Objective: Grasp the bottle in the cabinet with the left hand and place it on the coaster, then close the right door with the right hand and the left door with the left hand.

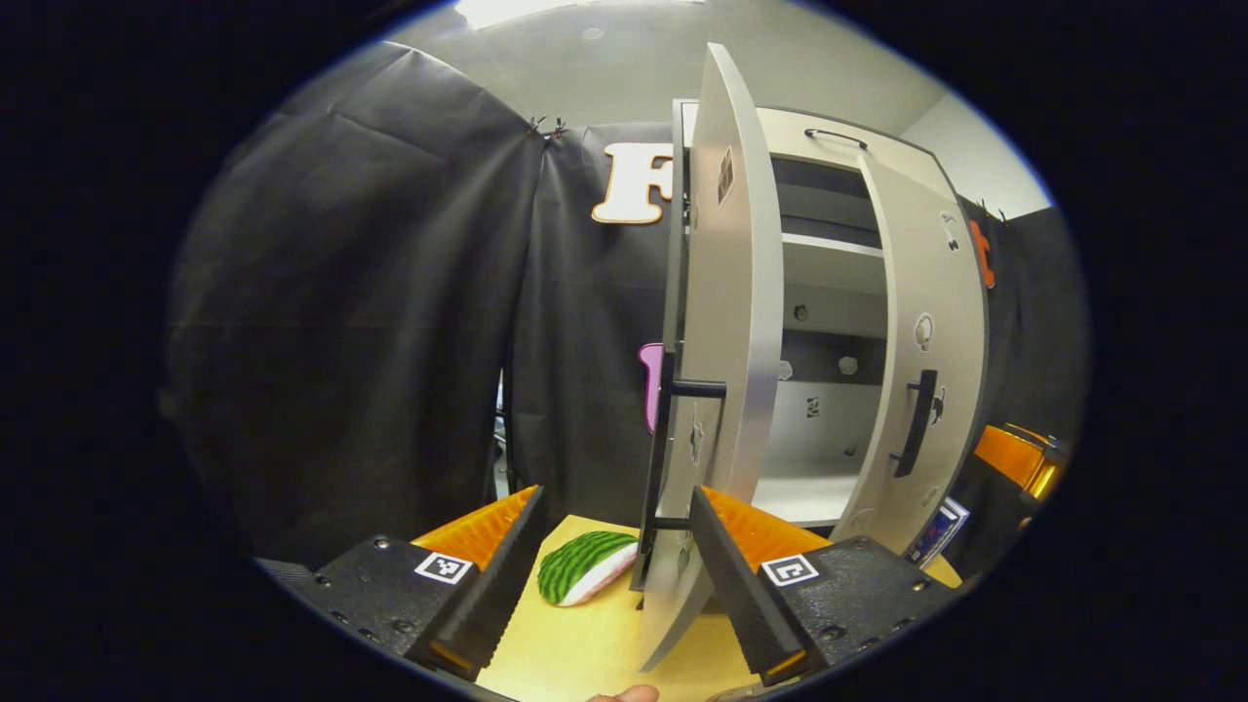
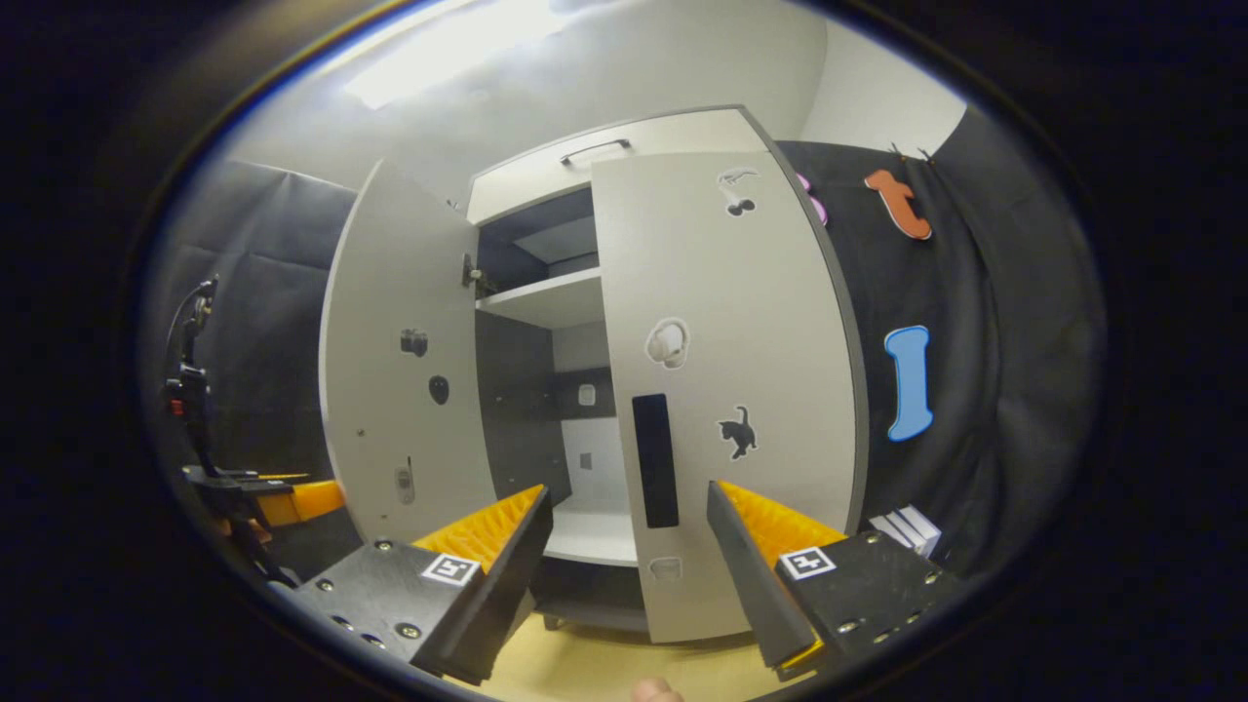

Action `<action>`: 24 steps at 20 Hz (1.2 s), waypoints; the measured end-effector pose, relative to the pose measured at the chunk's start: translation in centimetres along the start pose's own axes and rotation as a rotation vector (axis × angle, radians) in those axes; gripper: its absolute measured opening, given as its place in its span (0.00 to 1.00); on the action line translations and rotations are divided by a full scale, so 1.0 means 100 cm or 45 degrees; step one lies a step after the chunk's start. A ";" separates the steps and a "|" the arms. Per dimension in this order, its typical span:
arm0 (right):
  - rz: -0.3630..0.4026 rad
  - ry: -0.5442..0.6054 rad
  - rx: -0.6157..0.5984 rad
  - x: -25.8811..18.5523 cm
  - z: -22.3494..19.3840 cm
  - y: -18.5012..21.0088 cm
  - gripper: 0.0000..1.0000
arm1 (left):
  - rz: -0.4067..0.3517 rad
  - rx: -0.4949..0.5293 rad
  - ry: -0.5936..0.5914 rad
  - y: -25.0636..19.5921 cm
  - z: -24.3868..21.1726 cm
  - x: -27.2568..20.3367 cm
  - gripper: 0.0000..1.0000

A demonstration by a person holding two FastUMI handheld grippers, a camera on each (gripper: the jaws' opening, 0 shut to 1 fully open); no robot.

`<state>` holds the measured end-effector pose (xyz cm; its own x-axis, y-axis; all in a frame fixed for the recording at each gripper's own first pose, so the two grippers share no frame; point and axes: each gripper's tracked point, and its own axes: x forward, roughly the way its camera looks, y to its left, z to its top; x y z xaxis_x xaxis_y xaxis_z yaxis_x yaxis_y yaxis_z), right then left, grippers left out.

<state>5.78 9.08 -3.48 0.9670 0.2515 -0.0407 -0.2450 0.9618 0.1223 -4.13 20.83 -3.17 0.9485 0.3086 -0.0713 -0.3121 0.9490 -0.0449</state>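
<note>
Left gripper view: one cabinet stands on the tabletop with two doors, both ajar. Its left door is edge-on, close ahead, and carries one dark bar handle; the right door beyond carries one dark handle and a few small stickers. Between the doors one white shelf and a pale cabinet floor show. The left hand-held gripper is spread, its two fingers on either side of the left door's lower edge; whether either touches it I cannot tell. One watermelon-slice coaster, green-striped with a white and pink rim, lies flat on the tabletop just left of that door's foot. The bottle cannot be made out.

Right gripper view: the right hand-held gripper is spread and holds nothing, facing the right door, whose handle sits just above the gap between the fingers. The left door stands wider open. Another hand-held gripper shows at the left edge.
</note>
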 end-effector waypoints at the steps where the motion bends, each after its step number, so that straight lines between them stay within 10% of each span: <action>1: 0.000 0.002 -0.006 0.000 0.001 -0.001 0.96 | -0.021 -0.016 0.000 -0.010 -0.002 0.003 0.92; 14: -0.112 -0.040 -0.056 -0.025 0.017 -0.024 0.96 | -0.377 0.046 0.010 -0.146 -0.007 0.033 0.92; 24: -0.218 -0.090 -0.086 -0.032 0.029 -0.052 0.96 | -0.325 0.111 -0.093 -0.167 0.022 0.021 0.93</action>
<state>4.11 3.00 -1.15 0.9969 0.0773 0.0151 -0.0780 0.9955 0.0530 3.15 5.75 -0.41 0.9982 0.0599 0.0033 -0.0600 0.9976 0.0338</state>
